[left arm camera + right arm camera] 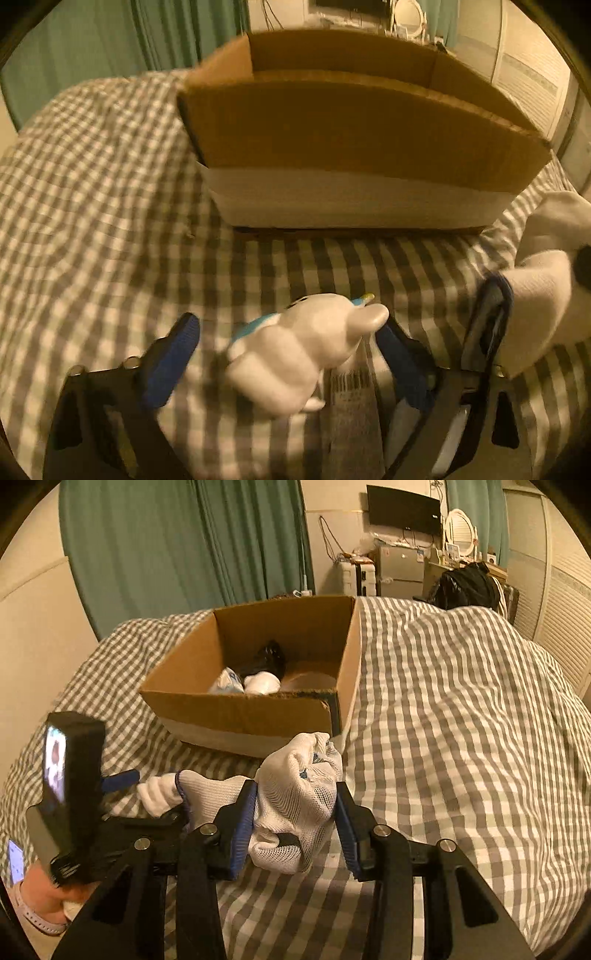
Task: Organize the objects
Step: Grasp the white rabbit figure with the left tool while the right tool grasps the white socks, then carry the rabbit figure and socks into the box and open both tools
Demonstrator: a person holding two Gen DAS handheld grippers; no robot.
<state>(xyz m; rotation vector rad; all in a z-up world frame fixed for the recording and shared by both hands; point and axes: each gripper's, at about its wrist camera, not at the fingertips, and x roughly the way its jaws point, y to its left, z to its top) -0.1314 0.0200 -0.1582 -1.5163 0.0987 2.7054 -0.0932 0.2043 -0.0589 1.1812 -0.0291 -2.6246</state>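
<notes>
A white figurine with blue parts [306, 343] lies on the checked bedcover between the fingers of my left gripper [288, 354], which is open around it with gaps on both sides. My right gripper [295, 827] is shut on a white mesh cloth bag [295, 797] and holds it in front of the open cardboard box [236, 709]. The box also shows in the left wrist view [332, 129]. The bag appears at the right edge there [546, 288]. Inside the box lie a black bundle [267, 661] and white wrapped items [258, 683].
The grey-and-white checked bedcover [461, 720] spreads to the right of the box. Green curtains [177, 539] hang behind. A monitor, mirror and small cabinets [402, 565] stand beyond the bed. The left gripper's body [70, 782] stands at the left.
</notes>
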